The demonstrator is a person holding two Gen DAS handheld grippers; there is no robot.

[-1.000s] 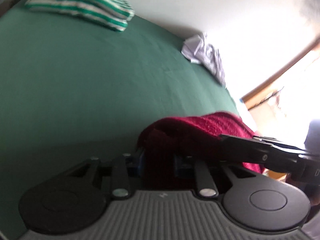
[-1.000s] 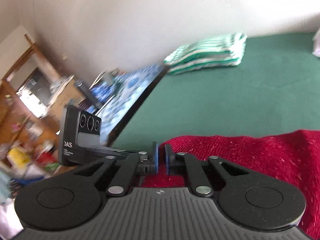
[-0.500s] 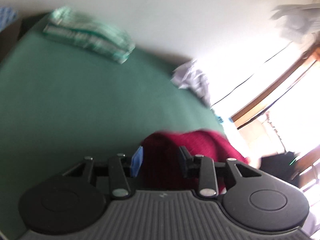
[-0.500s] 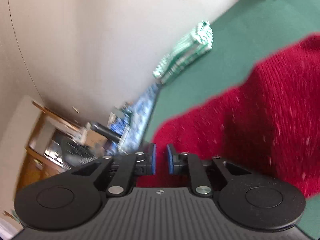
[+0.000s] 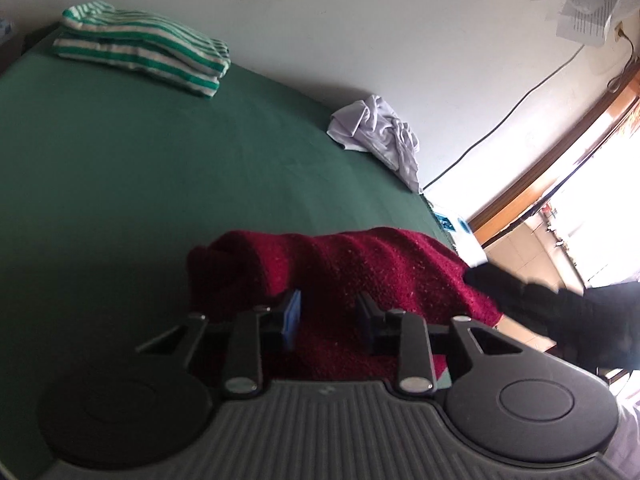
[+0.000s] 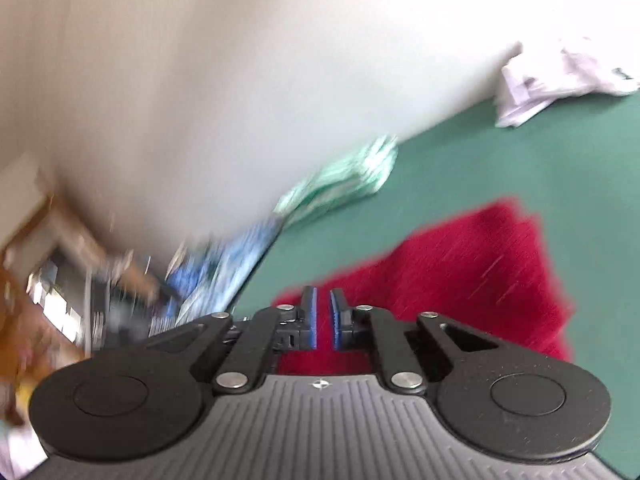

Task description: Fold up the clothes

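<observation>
- Sweater (image 5: 360, 264), red knit, bunched on green bed (image 5: 160, 168), mid-fold.
- Left tool (image 5: 328, 320) spread, cloth lying between, unpinched.
- Right tool (image 6: 323, 320) opening, gap narrow, nothing pinched.
- Next, probably: regrip an edge, flatten.

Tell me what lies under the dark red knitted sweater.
The dark red knitted sweater lies directly on the green cloth-covered surface, which shows all around it. Whether anything else sits beneath the sweater cannot be seen; its own folds cover that spot.
</observation>
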